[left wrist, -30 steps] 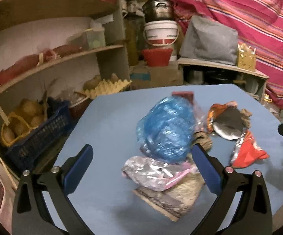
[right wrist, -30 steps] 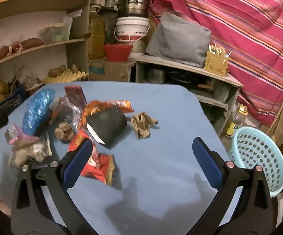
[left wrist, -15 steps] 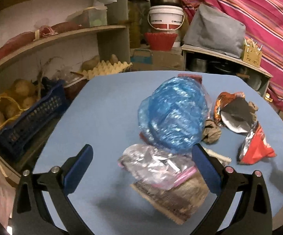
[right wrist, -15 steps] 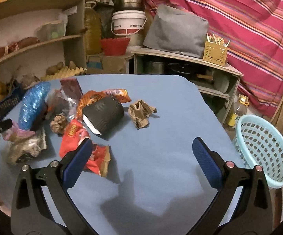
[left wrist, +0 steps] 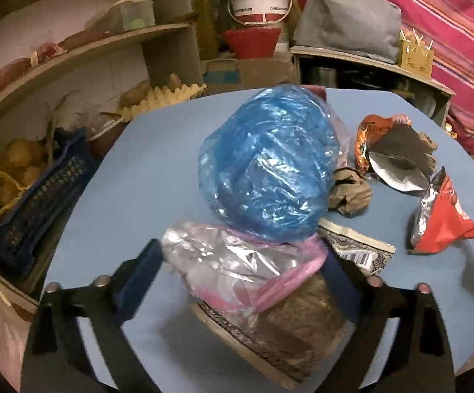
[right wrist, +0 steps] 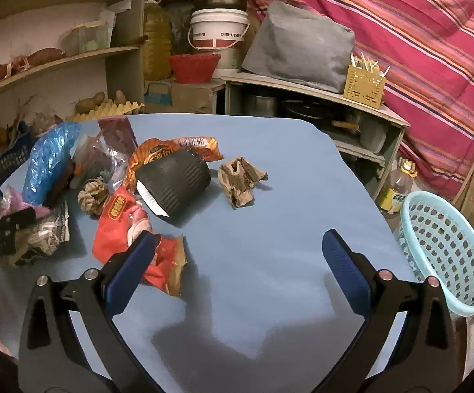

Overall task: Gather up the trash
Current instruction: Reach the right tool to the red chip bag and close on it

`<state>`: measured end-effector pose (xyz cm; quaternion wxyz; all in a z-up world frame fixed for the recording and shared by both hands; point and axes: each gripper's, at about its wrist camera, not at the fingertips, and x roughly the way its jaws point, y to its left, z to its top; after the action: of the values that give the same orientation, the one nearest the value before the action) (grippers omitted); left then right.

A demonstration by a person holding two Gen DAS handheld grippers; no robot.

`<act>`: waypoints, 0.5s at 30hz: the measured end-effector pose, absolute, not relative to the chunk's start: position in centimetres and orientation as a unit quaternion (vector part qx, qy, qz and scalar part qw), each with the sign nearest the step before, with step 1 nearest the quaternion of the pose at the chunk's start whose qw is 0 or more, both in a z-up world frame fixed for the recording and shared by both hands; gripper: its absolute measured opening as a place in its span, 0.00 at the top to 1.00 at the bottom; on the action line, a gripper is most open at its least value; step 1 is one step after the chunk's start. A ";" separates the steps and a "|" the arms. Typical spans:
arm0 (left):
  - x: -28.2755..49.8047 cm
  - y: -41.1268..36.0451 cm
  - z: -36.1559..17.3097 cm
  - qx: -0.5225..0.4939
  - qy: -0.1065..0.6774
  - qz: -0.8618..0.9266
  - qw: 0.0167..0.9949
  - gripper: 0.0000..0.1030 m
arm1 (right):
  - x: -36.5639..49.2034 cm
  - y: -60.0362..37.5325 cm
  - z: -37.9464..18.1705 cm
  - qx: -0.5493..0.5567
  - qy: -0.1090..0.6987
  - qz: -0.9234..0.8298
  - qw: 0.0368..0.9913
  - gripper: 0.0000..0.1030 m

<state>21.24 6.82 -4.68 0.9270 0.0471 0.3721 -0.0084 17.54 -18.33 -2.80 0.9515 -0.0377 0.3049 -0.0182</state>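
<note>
While you bring the tongs in: your left tongs (left wrist: 243,262) stand spread apart on either side of the clear-and-pink plastic bag (left wrist: 237,262), not yet pinching it.
Landmark: the blue plastic bag (left wrist: 266,163) sits on the desk (left wrist: 145,177), resting on the far edge of that clear-and-pink bag.
Under the bag: a brown flat packet (left wrist: 289,337) lies beneath it, on the near side of the blue bag.
Risk one: clamp too low and you may take the packet as well, or tear the thin film.
Risk two: lifting could tip the blue bag, since it leans on your target.
Right tongs: your right tongs (right wrist: 237,262) hang spread wide over bare desk, gripping nothing, with the red snack wrapper (right wrist: 128,229) at the left finger (right wrist: 128,268).
Destination: the pale blue basket (right wrist: 446,249) stands off the desk's edge, well apart from the blue bag, so a loose hold could drop the load on the way.
</note>
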 end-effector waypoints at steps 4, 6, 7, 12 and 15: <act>21.2 6.9 -4.5 0.042 0.374 -0.025 0.926 0.42 | 17.9 -18.0 -3.1 -0.038 0.309 -0.018 0.950 0.04; 21.6 6.9 -4.9 0.038 0.393 -0.040 0.918 0.68 | 18.1 -17.8 -3.3 -0.040 0.313 -0.016 0.949 0.04; 21.7 6.9 -5.0 0.033 0.398 -0.045 0.916 0.69 | 18.2 -17.6 -3.5 -0.040 0.315 -0.014 0.948 0.04; 20.6 6.9 -4.1 0.042 0.380 -0.050 0.923 0.73 | 18.3 -16.4 -3.5 -0.049 0.314 0.002 0.948 0.04; 20.0 7.5 -3.4 0.041 0.366 -0.044 0.929 0.74 | 18.4 -15.7 -3.8 -0.049 0.318 0.013 0.947 0.04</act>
<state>20.04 7.49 -3.44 0.9285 0.0412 0.3664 -0.0439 18.39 -15.74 -3.80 0.9468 -0.0486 0.3177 0.0131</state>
